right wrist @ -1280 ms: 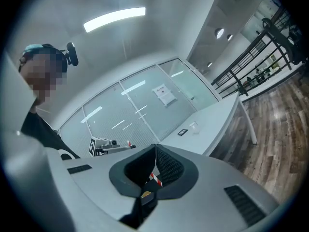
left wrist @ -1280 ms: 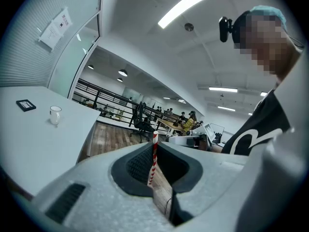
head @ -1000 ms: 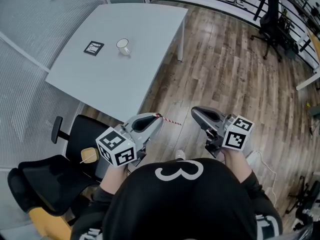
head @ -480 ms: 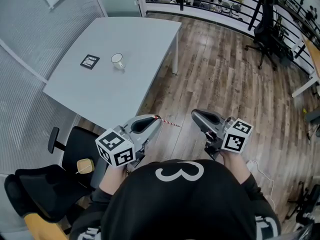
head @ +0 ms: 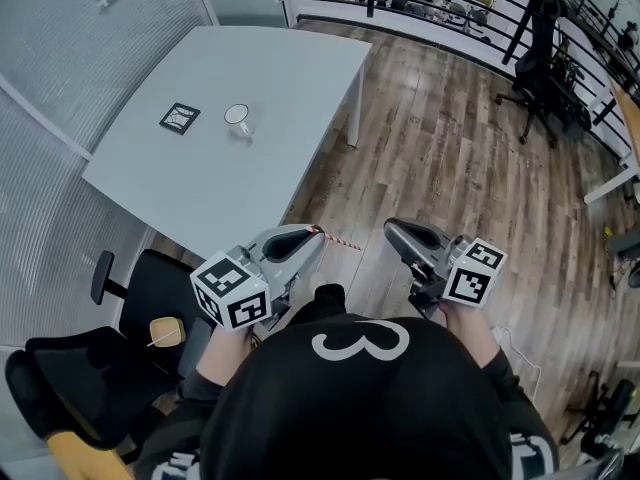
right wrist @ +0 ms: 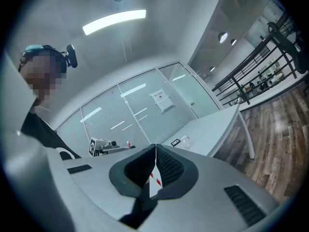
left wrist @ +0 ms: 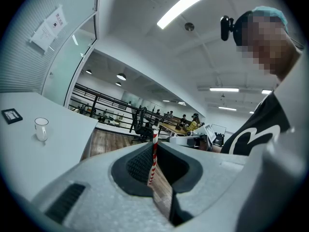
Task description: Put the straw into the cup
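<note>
Head view: the cup [head: 240, 119] on the table [head: 200, 168] sits lower in frame than a second ago, so I'd guess you're walking up, but it's well ahead of both grippers. Left gripper [left wrist: 154, 143] view: jaws nipped narrow on the straw [left wrist: 153, 161], pointing roughly level. Right gripper [right wrist: 155, 146] view: closed on a little striped scrap [right wrist: 154, 180], level too

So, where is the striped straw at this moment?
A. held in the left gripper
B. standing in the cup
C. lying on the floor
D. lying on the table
A: the straw is clamped between the shut jaws of the left gripper, while the cup stands on the table with no straw in it.
</note>
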### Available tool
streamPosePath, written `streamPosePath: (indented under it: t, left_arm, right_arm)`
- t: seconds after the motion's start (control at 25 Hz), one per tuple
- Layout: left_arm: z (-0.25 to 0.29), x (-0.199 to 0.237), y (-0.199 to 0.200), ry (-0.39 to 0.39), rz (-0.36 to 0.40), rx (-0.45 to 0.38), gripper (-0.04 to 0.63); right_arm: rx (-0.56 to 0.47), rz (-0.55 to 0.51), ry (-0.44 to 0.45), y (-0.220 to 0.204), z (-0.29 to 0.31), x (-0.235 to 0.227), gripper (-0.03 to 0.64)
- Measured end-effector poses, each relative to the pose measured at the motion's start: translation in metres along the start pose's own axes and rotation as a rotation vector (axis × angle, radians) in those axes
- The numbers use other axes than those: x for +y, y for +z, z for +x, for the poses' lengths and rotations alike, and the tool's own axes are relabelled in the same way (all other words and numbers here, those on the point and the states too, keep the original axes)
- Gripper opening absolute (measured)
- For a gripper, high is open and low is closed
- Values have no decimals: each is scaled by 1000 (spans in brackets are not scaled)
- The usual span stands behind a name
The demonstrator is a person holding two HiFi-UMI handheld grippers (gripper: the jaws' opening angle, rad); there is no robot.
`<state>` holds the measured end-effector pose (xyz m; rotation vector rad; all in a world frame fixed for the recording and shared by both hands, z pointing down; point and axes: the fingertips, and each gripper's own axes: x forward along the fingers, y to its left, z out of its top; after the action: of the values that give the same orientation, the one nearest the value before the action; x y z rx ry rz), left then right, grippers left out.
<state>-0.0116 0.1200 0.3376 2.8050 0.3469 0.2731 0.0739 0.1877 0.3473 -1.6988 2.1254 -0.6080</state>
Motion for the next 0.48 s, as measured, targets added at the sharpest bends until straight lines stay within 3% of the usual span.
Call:
streamPosePath:
  t: [0.48]
  left_arm:
    - [31,102,39,44,-27,25,34]
  right_arm:
    - [20,55,36,42,85,-63,15]
